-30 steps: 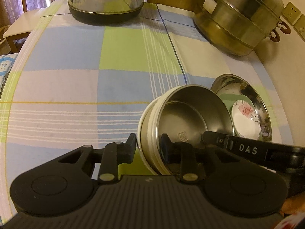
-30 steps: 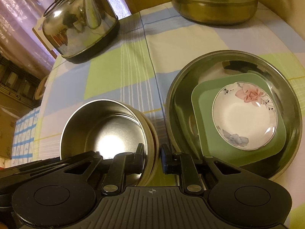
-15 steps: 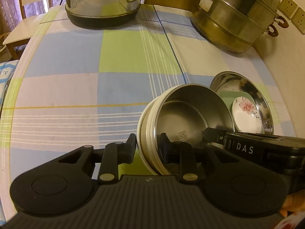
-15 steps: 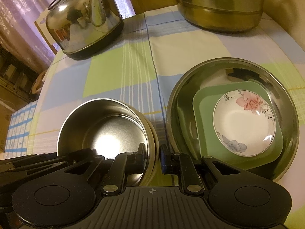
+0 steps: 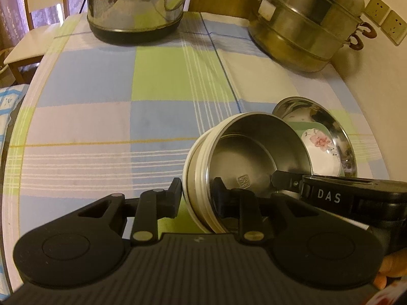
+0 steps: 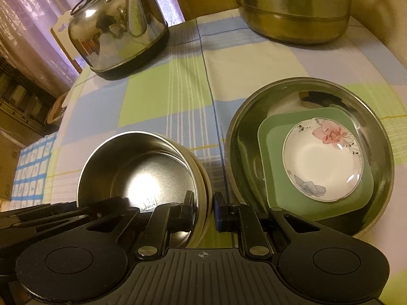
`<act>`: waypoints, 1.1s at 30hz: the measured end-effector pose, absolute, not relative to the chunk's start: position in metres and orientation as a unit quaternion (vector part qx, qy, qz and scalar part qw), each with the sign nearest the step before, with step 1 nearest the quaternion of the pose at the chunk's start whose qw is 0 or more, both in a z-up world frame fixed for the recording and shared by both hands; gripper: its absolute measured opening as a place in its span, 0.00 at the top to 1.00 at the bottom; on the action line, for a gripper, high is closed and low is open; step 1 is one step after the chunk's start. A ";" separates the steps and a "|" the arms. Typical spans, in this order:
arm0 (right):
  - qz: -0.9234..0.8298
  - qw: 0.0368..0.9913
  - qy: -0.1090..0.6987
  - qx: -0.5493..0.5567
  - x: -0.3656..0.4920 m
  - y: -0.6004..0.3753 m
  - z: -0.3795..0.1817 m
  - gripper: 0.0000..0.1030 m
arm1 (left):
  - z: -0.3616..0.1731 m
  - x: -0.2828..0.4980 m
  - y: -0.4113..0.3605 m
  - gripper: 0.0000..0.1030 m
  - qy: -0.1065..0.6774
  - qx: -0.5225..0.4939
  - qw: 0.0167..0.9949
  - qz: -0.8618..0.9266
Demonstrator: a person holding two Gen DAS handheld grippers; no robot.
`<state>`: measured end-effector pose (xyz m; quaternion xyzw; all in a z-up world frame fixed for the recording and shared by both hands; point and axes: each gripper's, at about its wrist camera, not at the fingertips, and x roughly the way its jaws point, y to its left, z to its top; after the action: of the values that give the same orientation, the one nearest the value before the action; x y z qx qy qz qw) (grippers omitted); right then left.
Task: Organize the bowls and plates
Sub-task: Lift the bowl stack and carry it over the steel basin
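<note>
A: Right, both grippers pitched steeply down at the table. Left gripper (image 5: 197, 198) has its fingers clamped on the rim of the steel bowl (image 5: 254, 152), one pad outside the cream wall, one inside. Narrow gap, wall pinched.

B: And the right?

A: Right gripper (image 6: 202, 209) does the same on the opposite rim of that bowl (image 6: 142, 167): left pad inside, right pad outside. Also narrow, holding. Bowl looks tilted in the left view, near edge raised off the checked tablecloth (image 5: 101, 117); can't tell if the far edge touches.

B: Contents?

A: Steel bowl is empty, only a stamped mark on the bottom. Just beside it, the wide steel basin (image 6: 254, 117) holds a green square plate (image 6: 277, 178), and a white floral dish (image 6: 323, 162) sits on that plate.

B: Background?

A: Kettle (image 6: 119, 35) and steamer pot (image 6: 297, 17) at the far end of the table, well apart from the bowls.

B: Change versus a second ago?

A: Minimal. Same grip both sides, bowl and basin in the same relation. Kettle and steamer sit slightly lower in frame.
</note>
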<state>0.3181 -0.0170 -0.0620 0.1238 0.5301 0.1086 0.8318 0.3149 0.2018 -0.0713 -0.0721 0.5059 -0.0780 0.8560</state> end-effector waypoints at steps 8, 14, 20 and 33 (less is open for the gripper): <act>0.105 0.840 0.516 0.133 0.314 -0.033 -0.038 0.85 | -0.046 0.314 0.190 0.77 0.488 -0.061 0.866 -0.088; 0.091 0.846 0.506 0.142 0.315 -0.051 -0.023 0.85 | -0.032 0.318 0.170 0.77 0.477 -0.052 0.871 -0.104; 0.073 0.854 0.493 0.147 0.318 -0.079 -0.007 0.85 | -0.020 0.326 0.141 0.77 0.460 -0.044 0.878 -0.126; 0.021 0.855 0.493 0.157 0.334 -0.144 0.004 0.86 | -0.020 0.359 0.076 0.77 0.468 -0.040 0.866 -0.169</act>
<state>0.3339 -0.1437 0.0045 0.1565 0.4933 0.0212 0.8554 0.3588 0.0764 -0.0197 -0.0401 0.4682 -0.1693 0.8663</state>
